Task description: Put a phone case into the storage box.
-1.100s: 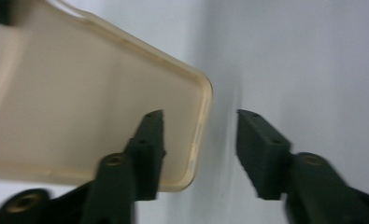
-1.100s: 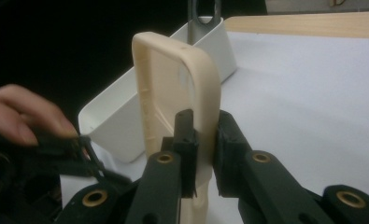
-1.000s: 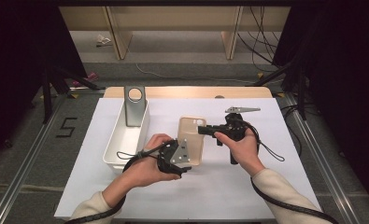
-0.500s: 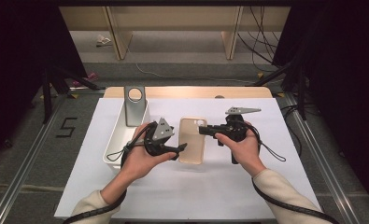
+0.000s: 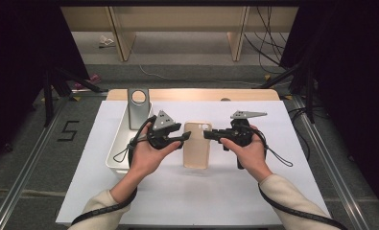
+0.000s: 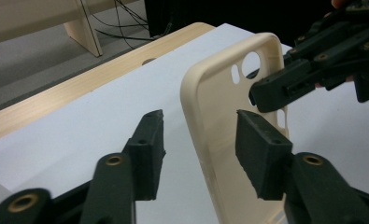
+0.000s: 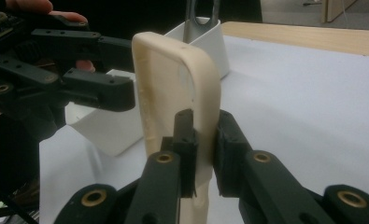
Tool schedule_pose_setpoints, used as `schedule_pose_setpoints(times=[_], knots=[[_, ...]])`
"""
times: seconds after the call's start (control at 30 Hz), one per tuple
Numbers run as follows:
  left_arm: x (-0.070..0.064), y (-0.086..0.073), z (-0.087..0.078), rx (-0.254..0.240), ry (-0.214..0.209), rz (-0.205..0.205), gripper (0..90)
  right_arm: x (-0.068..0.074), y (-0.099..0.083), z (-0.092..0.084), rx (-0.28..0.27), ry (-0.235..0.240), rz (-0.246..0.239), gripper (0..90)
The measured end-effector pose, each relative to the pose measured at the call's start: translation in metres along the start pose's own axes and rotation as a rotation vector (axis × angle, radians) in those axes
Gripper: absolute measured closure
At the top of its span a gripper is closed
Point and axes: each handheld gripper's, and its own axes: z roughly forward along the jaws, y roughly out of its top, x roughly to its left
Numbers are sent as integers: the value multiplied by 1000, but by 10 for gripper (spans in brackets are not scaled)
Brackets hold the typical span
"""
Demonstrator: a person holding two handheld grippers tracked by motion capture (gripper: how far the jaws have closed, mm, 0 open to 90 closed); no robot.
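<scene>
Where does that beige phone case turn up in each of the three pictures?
High view: the phone case lies mid-table between the two grippers.
Left gripper view: the case stands centre-right, one edge between the open jaws.
Right gripper view: the case rises in the centre, its edge pinched by the right gripper.
Shared landmark: the white bin, also behind the case in the right gripper view.

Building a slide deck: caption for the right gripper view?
Right gripper pinches the beige phone case's edge; left gripper waits beside it.

R tool (image 5: 208, 134) clamped; L tool (image 5: 184, 137) jaws closing, apart.
</scene>
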Motion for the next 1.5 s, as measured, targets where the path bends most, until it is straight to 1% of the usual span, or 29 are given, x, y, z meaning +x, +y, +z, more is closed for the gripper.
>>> schedule_pose_setpoints(times=[0.1, 0.17, 0.3, 0.4, 0.47, 0.53, 0.6, 0.73, 0.83, 0.9, 0.97, 1.03, 1.1, 1.2, 1.3, 1.33, 1.4, 1.5], knots=[[1, 1, 2, -12, -2, -33, 591, 0, 0, 0, -1, -5, -4, 815], [2, 2, 4, -18, 4, -54, 614, 0, 0, 0, 1, -11, -5, 815], [3, 4, 6, -20, 3, -71, 681, 1, 0, 1, 2, -11, -11, 814], [2, 4, 7, -20, 2, -73, 719, 2, 0, 1, -2, -11, -13, 814], [1, 4, 7, -27, 8, -81, 745, 2, 0, 1, -1, -13, -16, 813], [2, 5, 6, -35, 16, -96, 784, 2, 0, 0, 1, -18, -19, 814], [2, 4, 6, -38, 15, -114, 805, 2, 0, 0, -1, -21, -24, 813], [1, 5, 5, -52, 18, -124, 818, 3, 1, 0, -6, -27, -36, 810], [1, 6, 5, -54, 13, -115, 823, 3, 1, 0, -11, -34, -48, 804], [1, 7, 4, -57, 17, -102, 824, 3, 2, 0, -10, -37, -57, 786], [0, 7, 3, -62, 23, -90, 826, 3, 2, -1, -14, -47, -66, 749], [1, 7, 3, -69, 20, -94, 827, 3, 4, -2, -16, -57, -80, 700], [2, 7, 2, -71, 25, -90, 827, 3, 4, -2, -15, -68, -96, 642], [5, 8, 0, -76, 37, -83, 828, 2, 4, -5, -19, -73, -125, 517], [9, 8, -3, -85, 44, -78, 827, 1, 1, -9, -14, -62, -141, 393], [10, 8, -3, -87, 45, -78, 827, 1, -1, -11, -9, -60, -148, 365], [12, 8, -4, -91, 44, -79, 827, 1, -4, -14, 1, -62, -152, 299], [14, 9, -7, -102, 47, -75, 828, -1, -8, -20, 0, -65, -149, 229]])
